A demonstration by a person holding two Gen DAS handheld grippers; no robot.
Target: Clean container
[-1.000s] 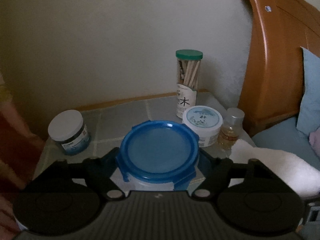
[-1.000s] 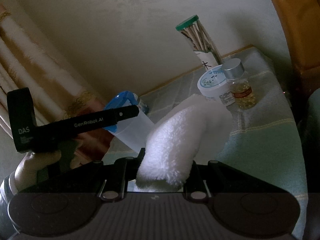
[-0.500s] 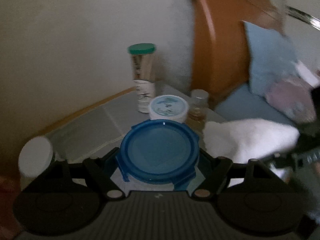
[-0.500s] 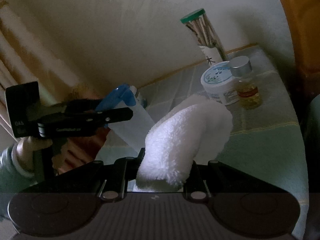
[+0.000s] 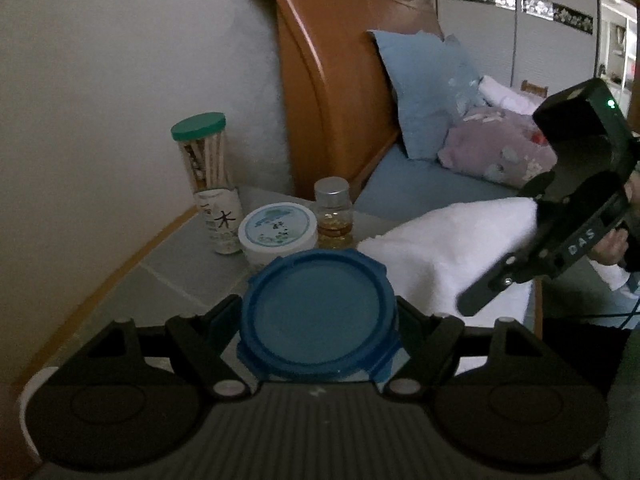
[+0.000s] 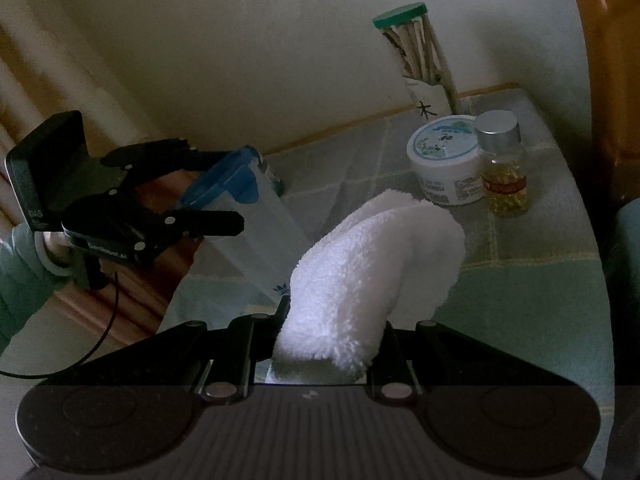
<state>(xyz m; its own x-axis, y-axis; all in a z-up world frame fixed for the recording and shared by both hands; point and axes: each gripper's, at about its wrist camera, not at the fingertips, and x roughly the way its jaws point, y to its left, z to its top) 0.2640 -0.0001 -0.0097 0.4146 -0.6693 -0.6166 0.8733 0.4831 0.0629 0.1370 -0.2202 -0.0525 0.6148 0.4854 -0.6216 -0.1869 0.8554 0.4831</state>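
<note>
A clear plastic container [image 6: 260,240] with a blue clip-on lid [image 5: 318,312] hangs tilted over the nightstand's left part. My left gripper [image 6: 216,188] is shut on it just under the lid, one finger [image 6: 222,224] on each side. In the left wrist view the lid fills the gap of the left gripper [image 5: 318,320]. A folded white fluffy cloth [image 6: 372,264] is clamped in my right gripper [image 6: 334,320], which is shut on it. The cloth [image 5: 440,248] lies close to the container's right side; whether they touch I cannot tell. The right gripper [image 5: 492,280] comes in from the right.
On the tiled nightstand [image 5: 192,264] stand a green-capped jar of sticks [image 5: 208,176], a white cream jar [image 5: 278,232] and a small amber bottle [image 5: 334,216]. A wooden headboard [image 5: 332,100] and a bed with a blue pillow [image 5: 428,92] lie to the right.
The left gripper has swung and rolled with the container, so its view now takes in the bed and the right gripper. The cloth has come closer to the container's side.
</note>
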